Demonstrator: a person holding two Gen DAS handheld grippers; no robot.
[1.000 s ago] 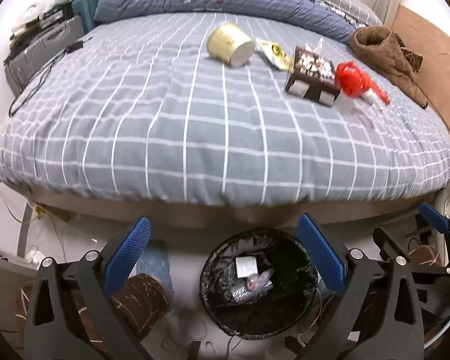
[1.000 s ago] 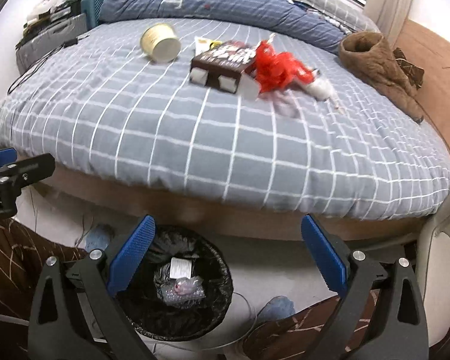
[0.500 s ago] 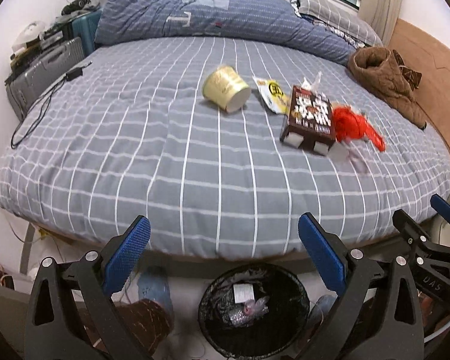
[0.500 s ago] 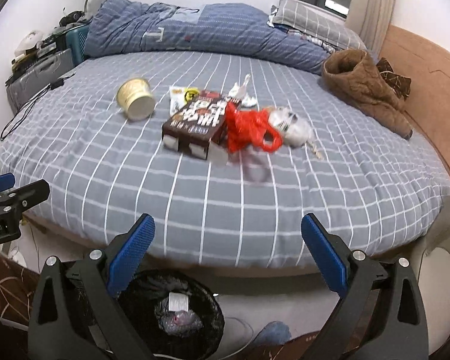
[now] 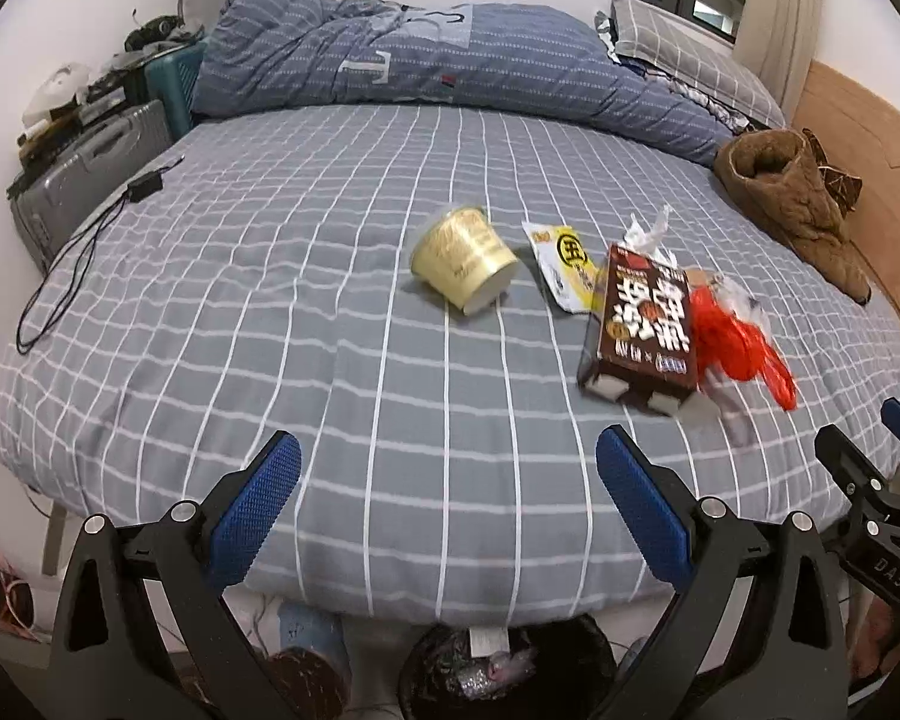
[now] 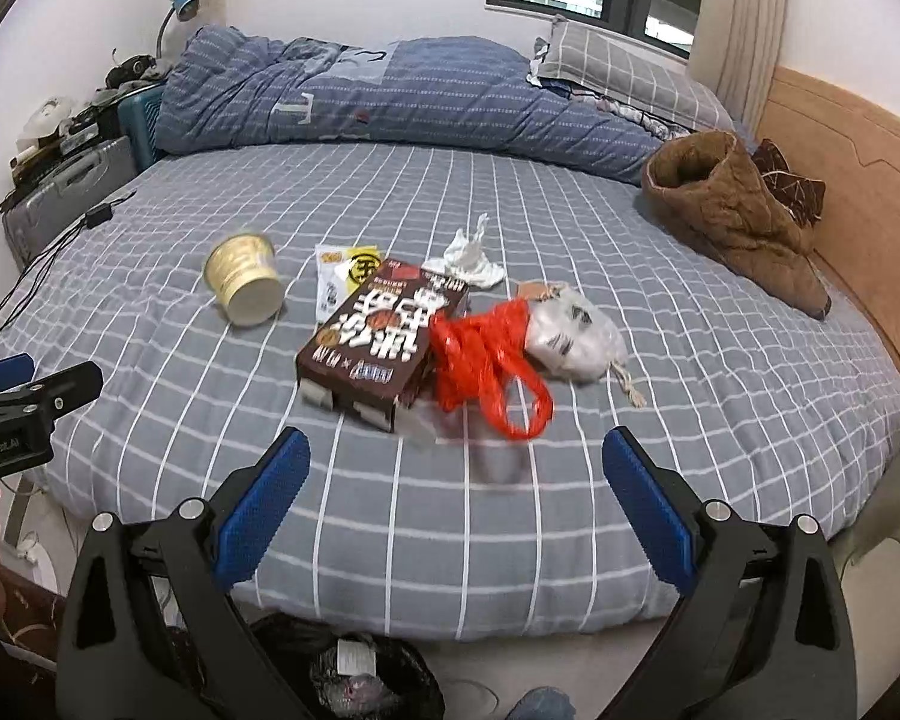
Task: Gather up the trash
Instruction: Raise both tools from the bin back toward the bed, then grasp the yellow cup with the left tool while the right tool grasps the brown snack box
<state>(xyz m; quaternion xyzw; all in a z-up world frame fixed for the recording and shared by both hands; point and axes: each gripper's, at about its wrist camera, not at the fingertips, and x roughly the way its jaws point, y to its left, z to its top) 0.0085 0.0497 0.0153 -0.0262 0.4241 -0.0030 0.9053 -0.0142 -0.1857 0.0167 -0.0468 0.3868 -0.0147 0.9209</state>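
Bed [image 6: 570,516], grey checked sheet; blue duvet [image 6: 390,102]; brown coat [image 6: 732,216]; grey suitcase [image 5: 84,180]; black cable [image 5: 60,276].

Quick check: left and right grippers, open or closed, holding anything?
Left gripper: open, holding nothing, above the bed.
Right gripper: open, holding nothing.

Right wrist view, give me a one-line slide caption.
Open right gripper faces bed litter: brown box, red bag, yellow cup; bin below.
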